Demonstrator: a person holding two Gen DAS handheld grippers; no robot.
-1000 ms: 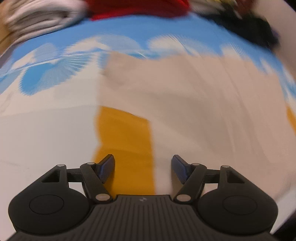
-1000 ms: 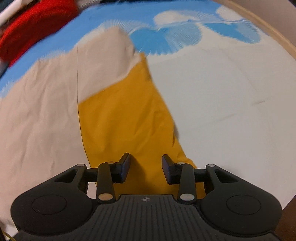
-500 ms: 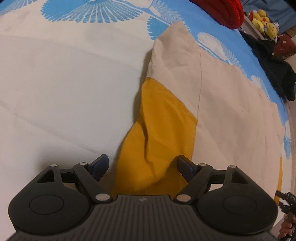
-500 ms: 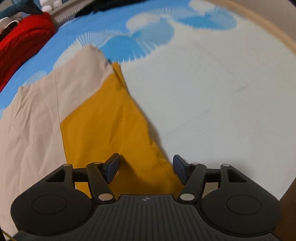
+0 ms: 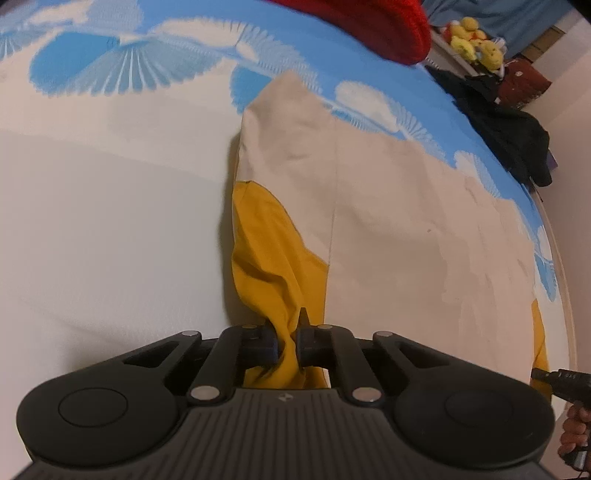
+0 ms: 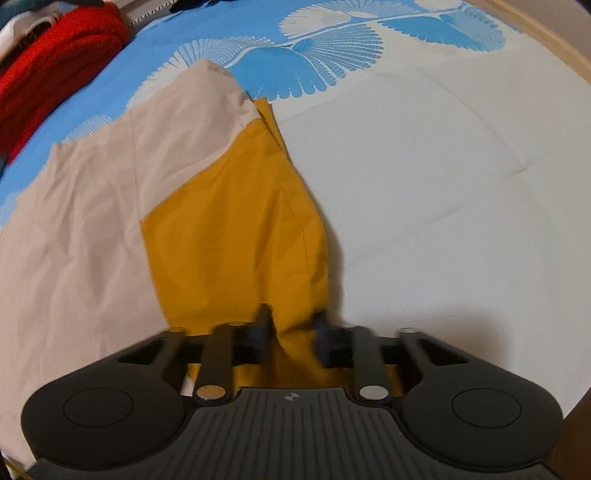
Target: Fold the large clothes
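Observation:
A large garment, beige with mustard-yellow parts, lies spread on the bed. In the left wrist view my left gripper is closing its jaws, and both pads pinch a raised ridge of one yellow part. In the right wrist view my right gripper is closing on another yellow part. Its fingers are blurred and a fold of that cloth fills the gap between them. The beige cloth stretches off to the left. The right gripper's tip and a hand show at the left view's lower right edge.
The bed sheet is white near me and blue with a white fan print farther off. A red knit pile, black clothes and yellow plush toys lie beyond. A wooden bed edge runs at the right.
Both grippers stood open over the yellow cloth and have now closed on it, gathering it into ridges. The left gripper came in from the left to its yellow part.

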